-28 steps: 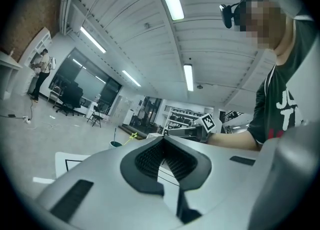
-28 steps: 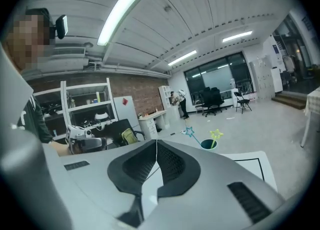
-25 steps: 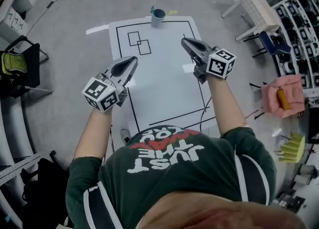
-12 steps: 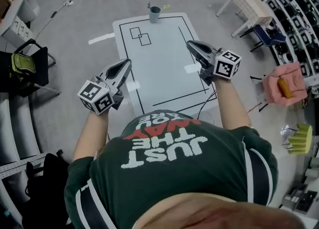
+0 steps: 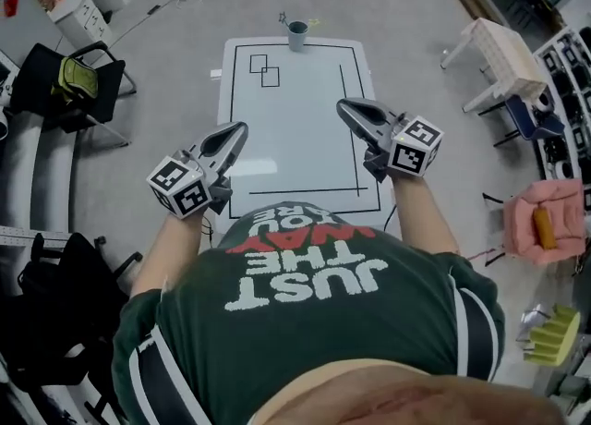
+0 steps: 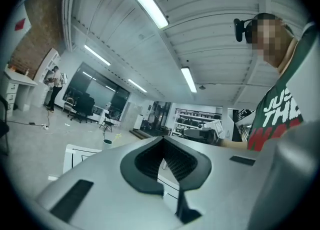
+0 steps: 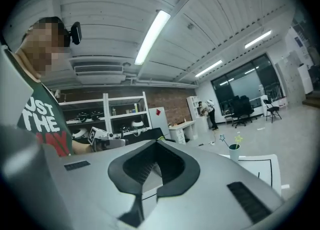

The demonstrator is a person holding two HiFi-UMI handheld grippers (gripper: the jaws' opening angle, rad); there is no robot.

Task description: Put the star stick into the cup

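Head view, left tongs [image 5: 240,127] and right tongs [image 5: 342,103] clenched empty, star stick [image 5: 283,18] tiny in cup [image 5: 296,35]

The left gripper [image 6: 163,139] points level across the room, its two grey jaws closed tip to tip with nothing between the dark pads. Beyond them, on the left, lies a white table [image 6: 75,156] marked with black lines. At its far edge stands a small cup [image 6: 107,144] with a thin stick [image 6: 104,135] rising from it. On the right, a person in a green shirt [image 6: 280,124] holds the right gripper [image 6: 199,133] out. Long lights [image 6: 142,1] run along the ceiling.
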